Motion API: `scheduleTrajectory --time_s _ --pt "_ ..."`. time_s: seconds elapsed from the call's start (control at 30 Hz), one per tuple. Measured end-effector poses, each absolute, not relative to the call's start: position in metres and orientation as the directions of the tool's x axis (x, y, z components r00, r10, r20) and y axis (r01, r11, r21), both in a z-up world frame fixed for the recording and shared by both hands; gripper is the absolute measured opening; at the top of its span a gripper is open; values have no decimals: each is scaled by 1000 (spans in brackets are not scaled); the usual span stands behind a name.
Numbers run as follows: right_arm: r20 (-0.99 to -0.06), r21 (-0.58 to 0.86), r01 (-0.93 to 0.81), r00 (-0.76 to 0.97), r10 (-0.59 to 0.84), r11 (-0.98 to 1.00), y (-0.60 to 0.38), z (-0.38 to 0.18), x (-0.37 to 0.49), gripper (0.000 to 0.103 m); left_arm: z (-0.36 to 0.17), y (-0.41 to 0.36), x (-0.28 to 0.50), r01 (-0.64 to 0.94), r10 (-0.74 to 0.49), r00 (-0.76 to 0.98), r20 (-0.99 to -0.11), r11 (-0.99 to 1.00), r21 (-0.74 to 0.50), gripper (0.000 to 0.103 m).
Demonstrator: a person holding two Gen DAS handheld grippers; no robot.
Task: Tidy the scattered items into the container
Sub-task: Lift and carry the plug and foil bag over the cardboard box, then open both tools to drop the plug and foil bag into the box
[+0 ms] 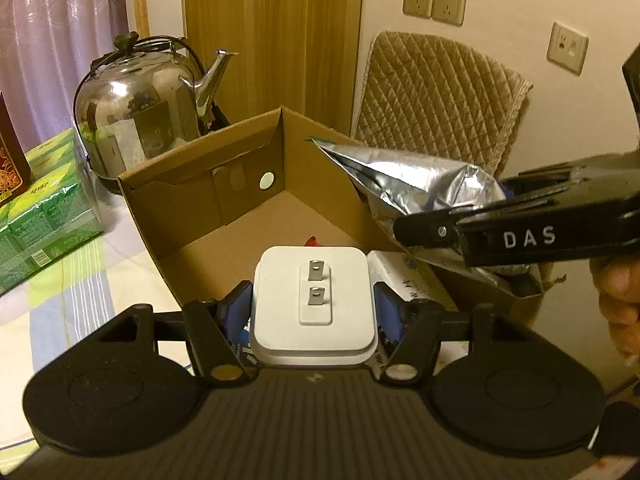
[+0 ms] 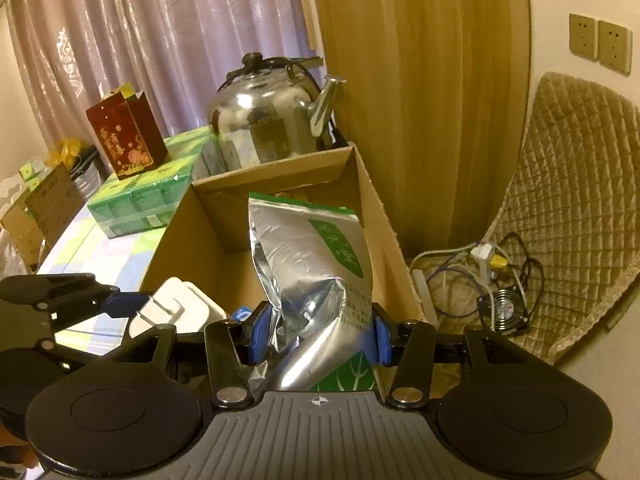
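Observation:
My left gripper (image 1: 314,312) is shut on a white plug adapter (image 1: 314,304), its two metal prongs facing the camera, held over the near edge of the open cardboard box (image 1: 208,204). My right gripper (image 2: 320,334) is shut on a silver foil bag with green print (image 2: 308,256), which hangs above the right side of the cardboard box (image 2: 180,236). In the left wrist view the foil bag (image 1: 412,184) and the right gripper come in from the right. In the right wrist view the adapter (image 2: 180,312) and the left gripper's blue pads (image 2: 124,304) show at the lower left.
A steel kettle (image 1: 140,112) stands behind the box. Green tissue packs (image 1: 44,216) and a red carton (image 2: 124,136) lie to the left on a checked tablecloth (image 1: 60,300). A quilted chair (image 1: 436,96) with cables and a small fan (image 2: 504,308) is on the right. Something red and white lies in the box.

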State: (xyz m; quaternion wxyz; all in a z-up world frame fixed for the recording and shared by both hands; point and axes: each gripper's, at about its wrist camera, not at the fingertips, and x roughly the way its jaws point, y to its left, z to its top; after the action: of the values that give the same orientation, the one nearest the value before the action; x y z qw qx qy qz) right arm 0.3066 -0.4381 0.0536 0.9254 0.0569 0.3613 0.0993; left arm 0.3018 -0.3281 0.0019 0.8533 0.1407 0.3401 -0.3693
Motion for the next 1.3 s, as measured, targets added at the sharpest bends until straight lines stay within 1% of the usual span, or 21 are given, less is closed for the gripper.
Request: scheduleTrajectory --time_s 0.23,0.33,0.43,0.47,0.5,0.53,0.63,0.73,0.77,0.8,0.83,0.93,1.0,1.03,1.2,1.3 --pt "-682 157 -157 697 222 975 -429 43 318 48 13 -313 289 722 -538 536 -651 692 23 63" --pt "-691 141 -169 688 219 975 -423 40 322 48 24 -298 279 706 -550 557 -623 708 6 68" --pt "-704 123 -185 676 217 975 -415 35 327 48 32 -283 271 686 -548 574 -609 727 -8 68" --pt "-708 119 -192 671 219 974 -412 34 328 50 34 -277 269 679 -546 578 -606 734 -15 68" --pt "-707 121 -197 671 223 973 -411 32 329 59 36 -272 267 673 -544 580 -606 740 -21 68" --pt "-700 121 -197 678 224 973 -409 32 328 64 38 -268 265 665 -541 582 -607 746 -27 68" --pt "-680 118 -188 700 217 975 -407 39 322 69 40 -255 258 641 -526 593 -610 767 -38 76" --pt "-659 120 -174 722 210 977 -408 51 306 75 40 -245 246 621 -511 600 -616 783 -44 81" --pt "-650 124 -164 732 205 979 -410 55 299 80 40 -242 242 609 -502 602 -621 792 -49 86" --pt "-639 130 -148 744 197 980 -413 59 289 86 40 -237 237 595 -494 604 -626 801 -58 89" --pt "-629 137 -137 753 193 981 -415 63 279 88 40 -233 232 582 -489 602 -631 810 -72 92" --pt "-612 157 -114 768 187 981 -421 74 247 94 40 -226 215 555 -473 599 -646 827 -91 97" --pt "-612 169 -94 770 179 981 -422 79 224 99 42 -223 200 540 -463 603 -650 836 -96 100" --pt "-614 174 -89 769 178 981 -423 81 213 101 43 -222 194 533 -459 606 -650 840 -97 102" --pt "-657 165 -105 730 188 981 -418 88 163 101 51 -218 157 483 -429 622 -655 869 -111 102" --pt "-667 149 -109 723 181 983 -416 95 133 101 57 -216 136 459 -416 628 -658 880 -119 102"
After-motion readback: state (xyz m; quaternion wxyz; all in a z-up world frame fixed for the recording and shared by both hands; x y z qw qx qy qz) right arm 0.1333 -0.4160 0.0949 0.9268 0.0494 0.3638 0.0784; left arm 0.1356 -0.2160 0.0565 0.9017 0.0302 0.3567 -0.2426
